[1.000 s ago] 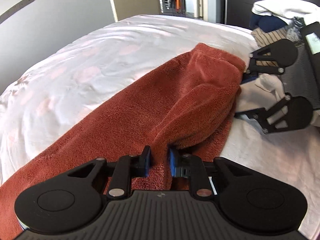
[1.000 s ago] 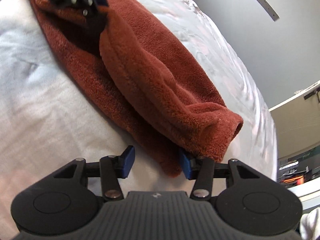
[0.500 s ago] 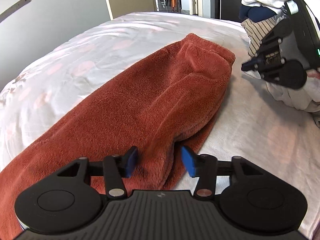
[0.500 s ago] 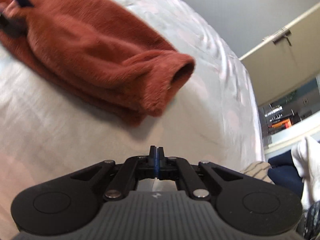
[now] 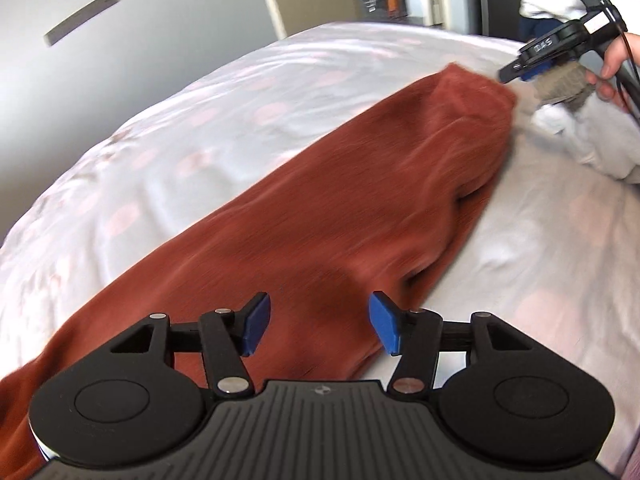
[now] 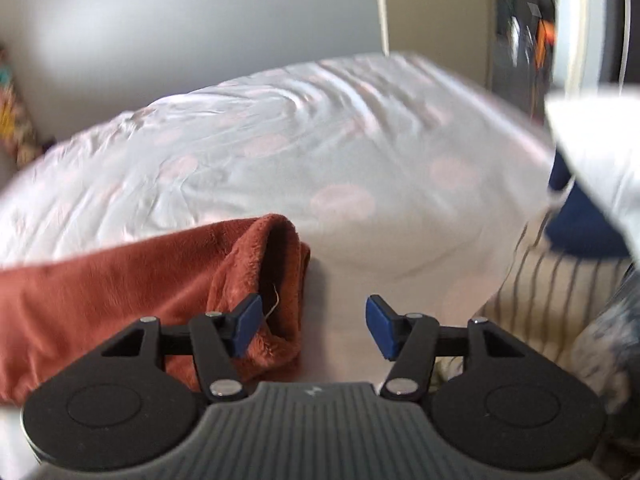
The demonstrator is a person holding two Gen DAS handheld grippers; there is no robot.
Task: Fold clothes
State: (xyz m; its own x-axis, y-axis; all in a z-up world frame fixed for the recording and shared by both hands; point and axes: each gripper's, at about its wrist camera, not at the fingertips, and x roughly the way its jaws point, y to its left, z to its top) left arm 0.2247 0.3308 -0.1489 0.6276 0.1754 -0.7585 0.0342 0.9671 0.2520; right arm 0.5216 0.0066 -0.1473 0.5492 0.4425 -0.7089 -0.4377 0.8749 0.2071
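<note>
On bed (image 5: 168, 152), both jaws now off rust garment (image 5: 320, 216), opening.

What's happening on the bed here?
A person holding a hand-held gripper in each hand is folding a rust-red fleece garment on a white bedsheet. The left hand-held gripper and the right hand-held gripper are both opening with nothing gripped. The garment lies loose; other clothes wait alongside.

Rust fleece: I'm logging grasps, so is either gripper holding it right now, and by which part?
Nothing is held. The left gripper and right gripper are both opening, with no cloth pinched; the fleece lies on the bed.
</note>
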